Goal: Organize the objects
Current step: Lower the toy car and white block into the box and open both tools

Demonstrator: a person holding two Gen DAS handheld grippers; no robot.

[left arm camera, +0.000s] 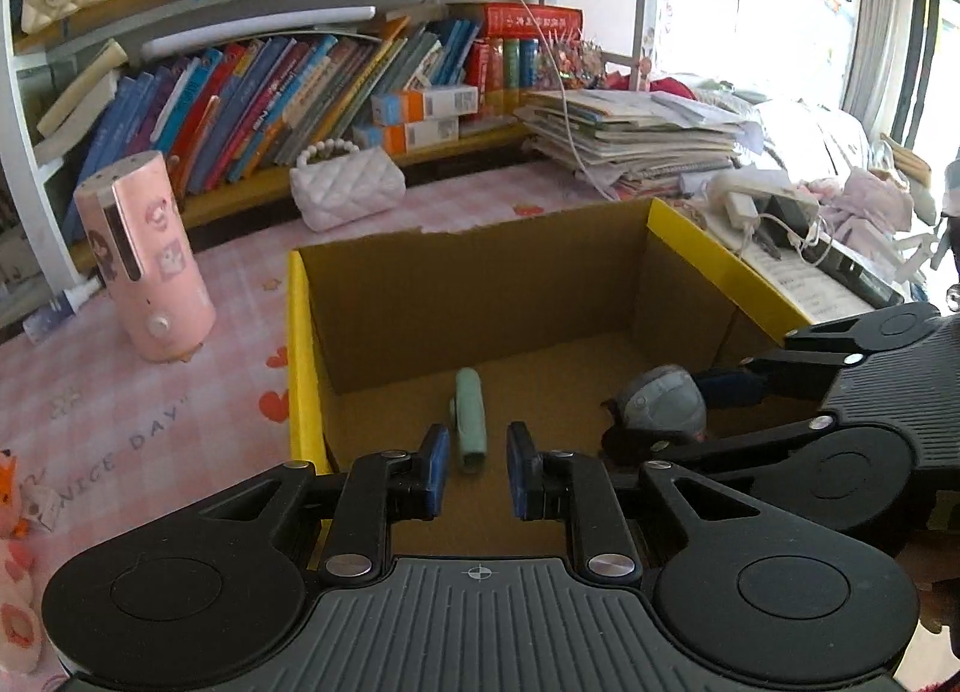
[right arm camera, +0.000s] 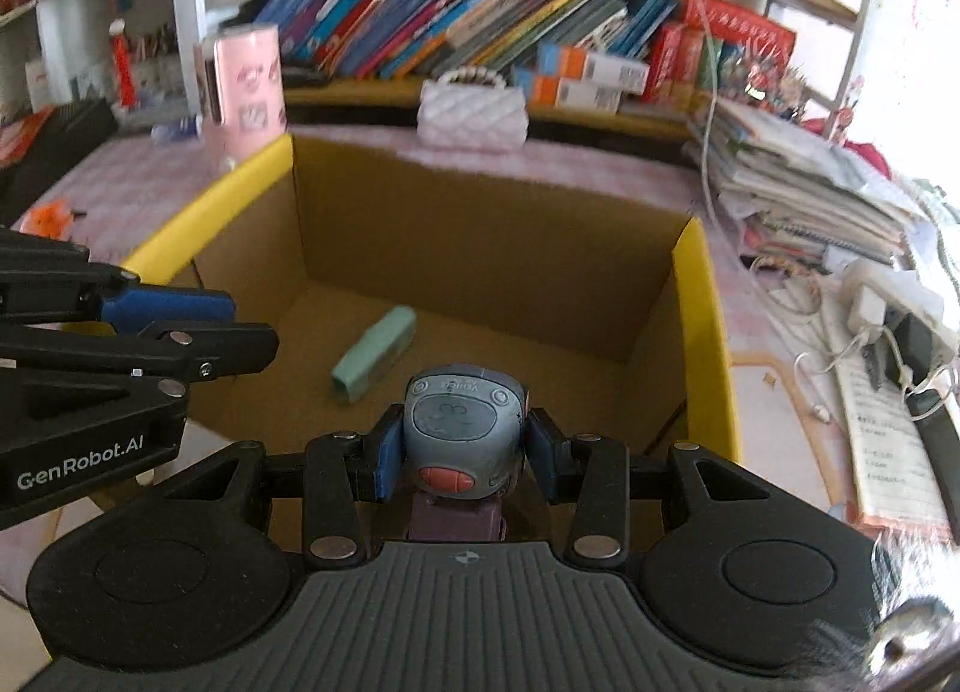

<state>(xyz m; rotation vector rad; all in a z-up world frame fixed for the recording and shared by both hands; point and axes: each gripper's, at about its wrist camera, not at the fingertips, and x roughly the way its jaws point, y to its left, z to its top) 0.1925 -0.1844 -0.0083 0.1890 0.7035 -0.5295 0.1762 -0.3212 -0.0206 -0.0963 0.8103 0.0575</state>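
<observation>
Trouble is most likely at the release. The right gripper (right arm camera: pixel 467 446) pinches a grey watch-like gadget (right arm camera: pixel 465 428) between its blue pads, above the near part of the cardboard box (right arm camera: pixel 480 248); the grip sits across the rounded body, and a dark purple strap hangs down behind the pads. If the pads let go while the gadget is this high, I judge it could bounce or roll on the box floor, or the strap could snag on a finger and drag it back out. A second risk is crowding: the left gripper (left arm camera: pixel 477 470) is just beside, reaching in over the box's left wall, and the two tools could knock together if either swings across.

In the left wrist view the left gripper's pads look a little apart, with nothing between them; by my reading that is as closed as it gets, so it carries nothing.

The gadget has a grey domed face with a lighter oval panel, small round buttons near its upper corners, faint lettering and a red oval button at its lower edge. Its surface looks scuffed.

Further in, a mint-green tube (right arm camera: pixel 375 353) lies flat on the box floor towards the left wall, clear of both tools. Dropping the gadget onto it could send either skidding.

Beyond the box's far wall, on the pink tablecloth (left arm camera: pixel 120 422), stand a white quilted purse (right arm camera: pixel 474 113) and a pink cylinder (right arm camera: pixel 246 86) near the bookshelf.
</observation>
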